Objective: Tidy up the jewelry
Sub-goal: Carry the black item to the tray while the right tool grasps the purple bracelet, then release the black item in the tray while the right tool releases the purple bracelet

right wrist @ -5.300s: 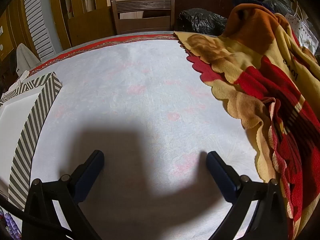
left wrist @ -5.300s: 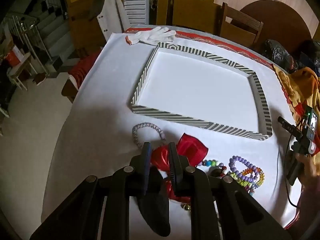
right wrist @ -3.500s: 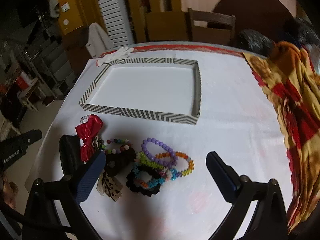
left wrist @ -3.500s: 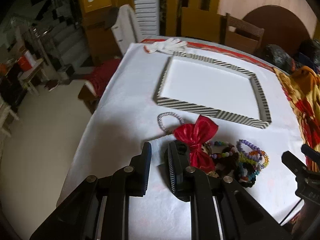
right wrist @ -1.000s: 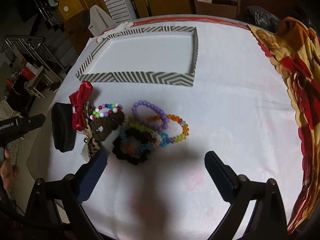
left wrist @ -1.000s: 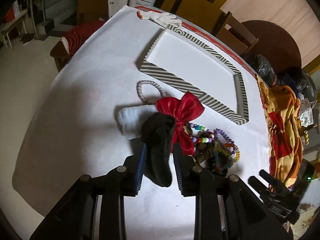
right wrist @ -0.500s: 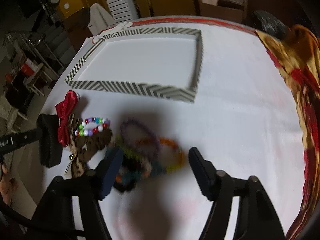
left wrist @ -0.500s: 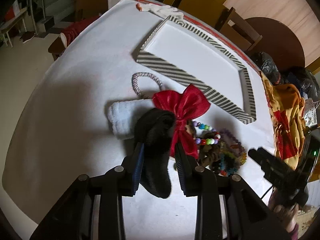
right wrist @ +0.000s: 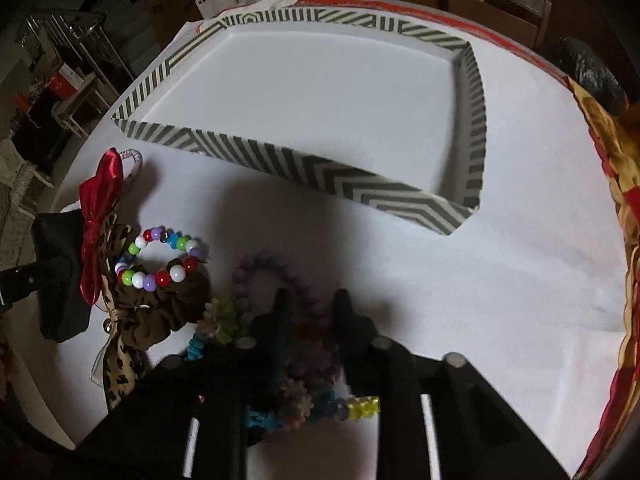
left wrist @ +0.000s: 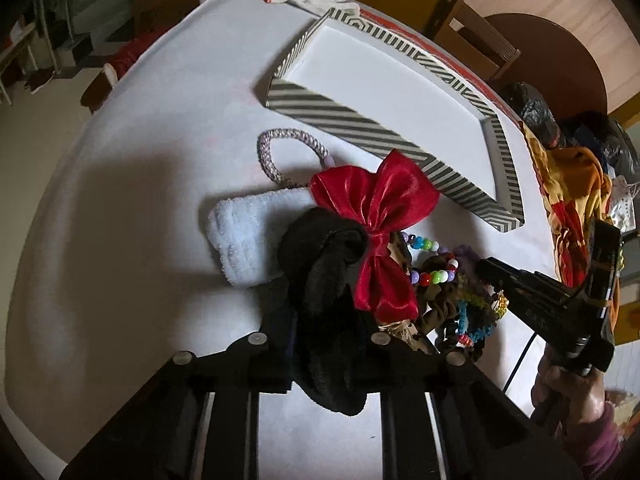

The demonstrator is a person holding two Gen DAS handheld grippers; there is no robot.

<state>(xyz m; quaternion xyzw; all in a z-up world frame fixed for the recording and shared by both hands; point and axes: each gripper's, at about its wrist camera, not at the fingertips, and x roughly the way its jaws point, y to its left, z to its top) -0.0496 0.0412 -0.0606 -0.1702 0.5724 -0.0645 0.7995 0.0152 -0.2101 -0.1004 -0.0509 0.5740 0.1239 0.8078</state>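
**Two hand-held grippers working the jewelry pile by the striped tray**

The left hand-held gripper (left wrist: 324,320) is pinching a black fabric piece (left wrist: 324,280), its jaws pressed against the cloth on both sides, with the fabric bulging up between them and hanging down behind. Just beyond the black cloth, a red satin bow (left wrist: 376,208) is lying against it, and a rolled white cloth (left wrist: 248,236) is sitting just beside it on the left. A braided silver-pink loop (left wrist: 276,152) is resting farther out, between the bow and the tray.

The right hand-held gripper (right wrist: 312,312) is standing over the bracelet pile with its jaws drawn close together, a narrow gap showing between them; a purple bead bracelet (right wrist: 260,268) and small coloured beads are lying in and around that gap, but whether anything is actually clamped cannot be told. To its left a multicoloured bead bracelet (right wrist: 160,256) is lying on a brown scrunchie (right wrist: 168,312), with a leopard-print ribbon (right wrist: 120,372) trailing toward the near edge of the counter (right wrist: 500,280).

The striped tray (right wrist: 320,168) is sitting toward the far edge of the counter, its white floor bare. A patterned blanket (right wrist: 624,184) is draping over the right edge.
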